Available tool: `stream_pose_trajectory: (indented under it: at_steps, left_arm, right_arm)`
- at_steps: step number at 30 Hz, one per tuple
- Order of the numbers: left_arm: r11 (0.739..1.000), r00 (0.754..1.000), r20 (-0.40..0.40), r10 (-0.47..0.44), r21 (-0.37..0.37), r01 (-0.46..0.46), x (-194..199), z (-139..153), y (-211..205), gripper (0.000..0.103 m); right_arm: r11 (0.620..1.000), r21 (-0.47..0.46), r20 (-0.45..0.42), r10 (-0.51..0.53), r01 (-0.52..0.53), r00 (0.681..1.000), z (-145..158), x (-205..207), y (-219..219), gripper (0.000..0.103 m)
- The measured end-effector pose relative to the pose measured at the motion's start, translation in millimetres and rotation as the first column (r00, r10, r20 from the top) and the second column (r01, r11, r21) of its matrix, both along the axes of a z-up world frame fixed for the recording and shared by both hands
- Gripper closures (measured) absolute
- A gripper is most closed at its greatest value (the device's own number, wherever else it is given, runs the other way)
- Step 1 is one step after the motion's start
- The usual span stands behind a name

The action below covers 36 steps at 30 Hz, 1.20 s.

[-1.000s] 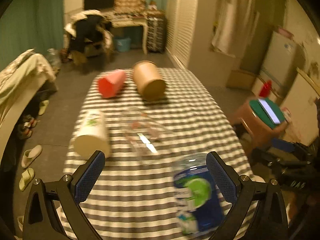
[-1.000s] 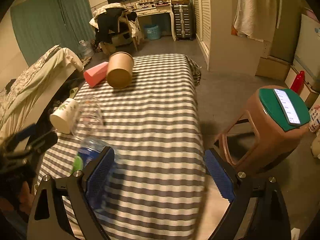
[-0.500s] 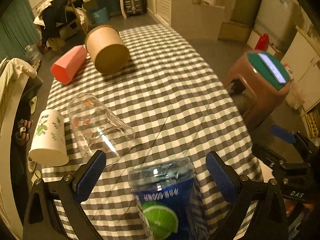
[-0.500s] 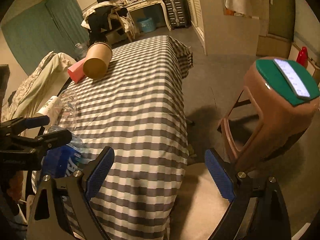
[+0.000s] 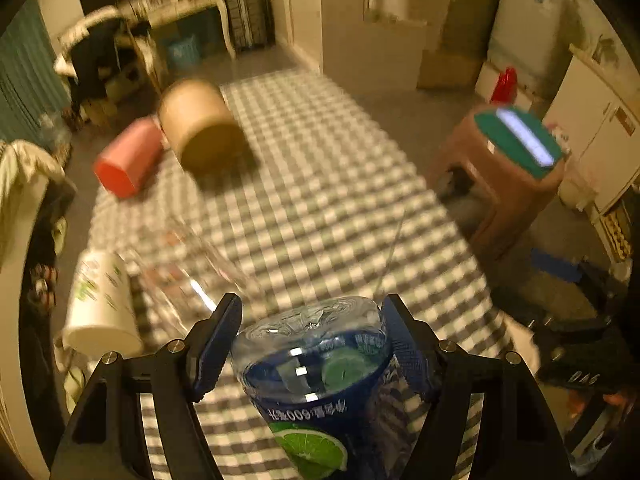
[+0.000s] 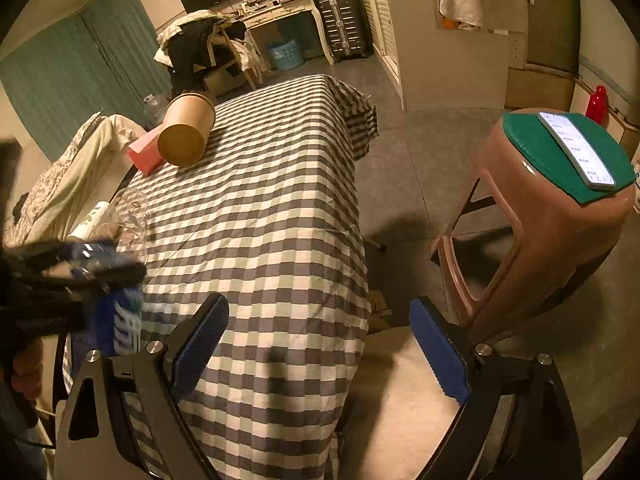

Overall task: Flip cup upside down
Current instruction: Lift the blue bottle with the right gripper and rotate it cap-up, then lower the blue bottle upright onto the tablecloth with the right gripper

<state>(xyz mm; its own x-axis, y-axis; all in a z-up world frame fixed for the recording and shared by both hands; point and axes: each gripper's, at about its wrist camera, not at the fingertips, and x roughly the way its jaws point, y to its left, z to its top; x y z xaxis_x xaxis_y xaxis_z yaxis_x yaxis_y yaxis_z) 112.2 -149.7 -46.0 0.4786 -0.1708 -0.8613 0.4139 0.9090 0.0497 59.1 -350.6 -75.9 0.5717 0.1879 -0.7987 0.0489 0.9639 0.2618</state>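
While the blue-labelled cup (image 5: 316, 376) is clamped in the left claw (image 5: 310, 350) above the near worktop (image 5: 320, 208) edge, the right claw (image 6: 316, 344) is held wide, empty; inversion and set-down are judged next.

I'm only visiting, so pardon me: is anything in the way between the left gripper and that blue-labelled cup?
Nothing visible. The left gripper already has the blue-labelled cup between its fingers, pads close on both sides. The clear glass lies off to the left.
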Motion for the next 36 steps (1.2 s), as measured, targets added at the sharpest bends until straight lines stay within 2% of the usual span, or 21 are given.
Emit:
stream_pose_trajectory:
  at_steps: [6,12,20,25,27,32,36]
  left_arm:
    - [0.999,0.985,0.168,0.028,-0.030,-0.023,-17,18,8,0.030]
    - [0.999,0.966,0.255,0.034,-0.036,-0.025,-43,14,8,0.030]
    - [0.999,0.946,0.321,0.046,-0.031,-0.038,-53,11,3,0.030]
    - [0.997,0.940,0.337,0.051,-0.074,-0.027,-51,19,5,0.027]
    - [0.996,0.930,0.363,0.061,-0.086,-0.032,-54,26,5,0.018]
    - [0.988,0.918,0.388,0.082,-0.155,-0.022,-60,49,13,0.018]
    - [0.979,0.896,0.429,0.116,-0.200,-0.031,-72,73,28,0.018]
  right_arm:
    - [1.000,-0.024,0.006,0.006,-0.006,1.000,5,-4,11,0.011]
    - [0.999,-0.045,0.004,0.002,-0.002,1.000,7,-7,16,0.011]
    - [0.998,-0.061,0.008,0.003,-0.002,1.000,10,-10,22,0.011]
    - [0.997,-0.081,0.009,-0.007,0.007,1.000,16,-13,22,0.011]
    - [0.996,-0.094,0.015,-0.010,0.012,1.000,21,-15,21,0.011]
    - [0.992,-0.119,0.051,-0.027,0.032,0.998,40,-26,20,0.011]
    - [0.989,-0.142,0.122,-0.026,0.044,0.992,65,-41,24,0.011]
